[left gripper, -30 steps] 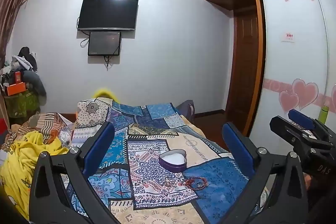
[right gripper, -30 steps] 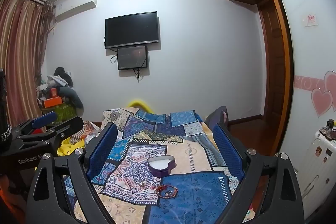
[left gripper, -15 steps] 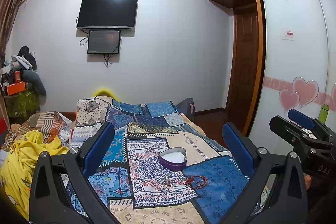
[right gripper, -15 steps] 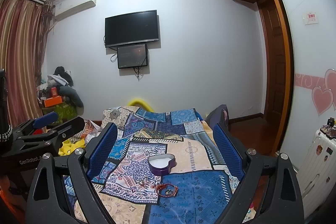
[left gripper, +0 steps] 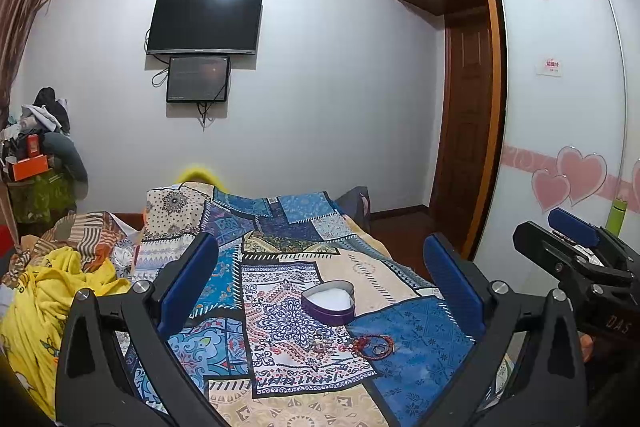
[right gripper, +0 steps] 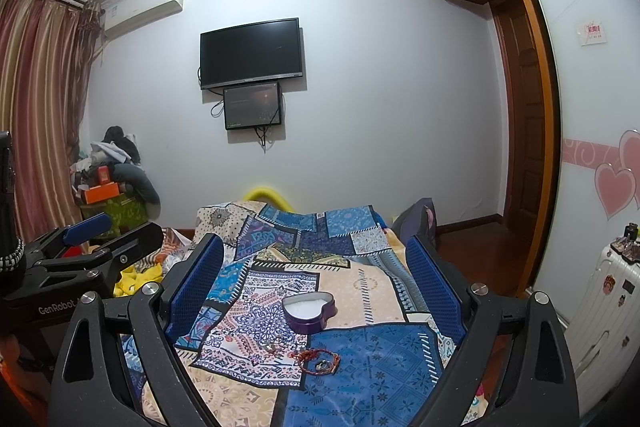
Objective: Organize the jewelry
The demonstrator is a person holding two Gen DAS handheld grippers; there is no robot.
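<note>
Both sets of fingers are spread wide with nothing between them: the left gripper [left gripper: 320, 279] frames the bed through its two blue pads, and the right gripper [right gripper: 316, 277] does the same from a little to the side, each hanging above the near end of the bed and touching nothing. Between the fingers in both views lies the jewelry: a red beaded bracelet [left gripper: 370, 341] tangled with what looks like a ring or small metal piece, and just beside it, toward the left, a small pale cluster of other pieces [left gripper: 320, 339] too fine to make out. Just beyond them sits a purple heart-shaped box [left gripper: 329, 302], open, its white lining showing and no lid in view. All of this rests on the patchwork quilt [left gripper: 420, 339], with a rumpled yellow blanket [left gripper: 52, 291] off to the left and a wall-mounted television [left gripper: 205, 23] far behind. I judge the task to be at its start, since nothing appears to be in the box and both grippers are only lining up. The next move calls for bringing one gripper down low over the bracelet, closing gently on the beads without pinching the soft quilt, then carrying it the short way into the box.
</note>
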